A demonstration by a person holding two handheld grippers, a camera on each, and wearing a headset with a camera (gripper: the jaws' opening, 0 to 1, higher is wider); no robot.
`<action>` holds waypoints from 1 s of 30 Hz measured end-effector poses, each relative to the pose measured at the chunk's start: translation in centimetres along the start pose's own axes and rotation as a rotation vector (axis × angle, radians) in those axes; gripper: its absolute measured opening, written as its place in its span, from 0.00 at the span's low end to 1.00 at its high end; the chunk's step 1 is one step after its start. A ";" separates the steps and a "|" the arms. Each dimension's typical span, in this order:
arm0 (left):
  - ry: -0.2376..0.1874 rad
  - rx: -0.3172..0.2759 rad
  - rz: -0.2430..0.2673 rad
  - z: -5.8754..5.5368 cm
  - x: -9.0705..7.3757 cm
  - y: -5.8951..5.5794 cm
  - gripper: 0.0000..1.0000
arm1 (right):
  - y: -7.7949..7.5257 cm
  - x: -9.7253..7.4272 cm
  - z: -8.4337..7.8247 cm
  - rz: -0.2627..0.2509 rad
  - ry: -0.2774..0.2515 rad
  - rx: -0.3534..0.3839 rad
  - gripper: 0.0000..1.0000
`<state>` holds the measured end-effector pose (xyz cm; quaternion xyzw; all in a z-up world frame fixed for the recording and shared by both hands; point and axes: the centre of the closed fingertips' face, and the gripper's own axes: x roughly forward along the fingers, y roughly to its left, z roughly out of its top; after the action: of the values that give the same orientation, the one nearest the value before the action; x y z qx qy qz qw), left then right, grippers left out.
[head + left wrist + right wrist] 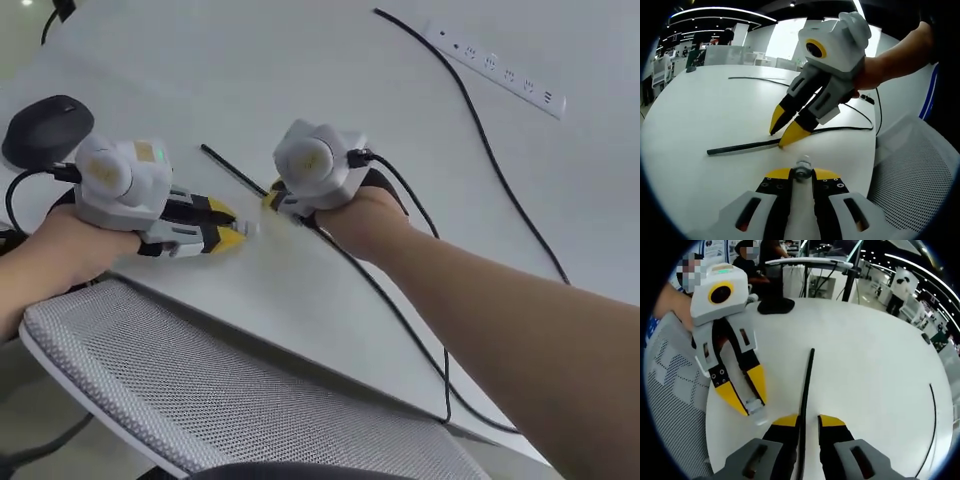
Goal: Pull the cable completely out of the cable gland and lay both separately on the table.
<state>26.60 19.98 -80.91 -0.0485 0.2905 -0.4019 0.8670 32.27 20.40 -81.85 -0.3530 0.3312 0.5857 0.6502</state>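
The small grey cable gland [802, 166] sits pinched between the yellow tips of my left gripper [802, 174], just above the table near its front edge. The thin black cable [807, 380] lies straight on the white table [300, 70], free of the gland. Its near end runs between the jaws of my right gripper [809, 421], against the left finger, with a gap beside it. In the head view the left gripper [240, 232] and the right gripper [272, 200] point toward each other, tips a few centimetres apart, and the cable [235, 170] stretches away from them.
A white power strip [495, 68] lies at the far right, with a long black cord [490, 150] trailing toward me. A black rounded object [45, 128] sits at the far left. A grey mesh chair back [200, 390] stands just below the table's front edge.
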 end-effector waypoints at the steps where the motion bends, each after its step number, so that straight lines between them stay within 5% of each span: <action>1: 0.002 0.002 0.000 0.0 0.0 0.0 0.16 | -0.1 0.0 0.0 0.000 -0.001 0.011 0.12; 5: -0.001 -0.005 0.000 0.1 0.0 0.0 0.20 | -0.6 -0.2 0.0 -0.025 0.022 0.043 0.14; 17: -0.001 -0.004 -0.001 0.6 -0.2 0.0 0.24 | -1.0 -2.3 1.0 -0.038 -0.025 0.102 0.24; 30: -0.019 -0.019 0.014 2.3 -1.4 -0.7 0.37 | -2.2 -7.8 0.5 -0.075 -0.088 0.198 0.43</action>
<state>26.66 20.18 -78.14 -0.0588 0.2862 -0.3926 0.8721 33.68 16.60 -74.82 -0.2731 0.3452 0.5403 0.7172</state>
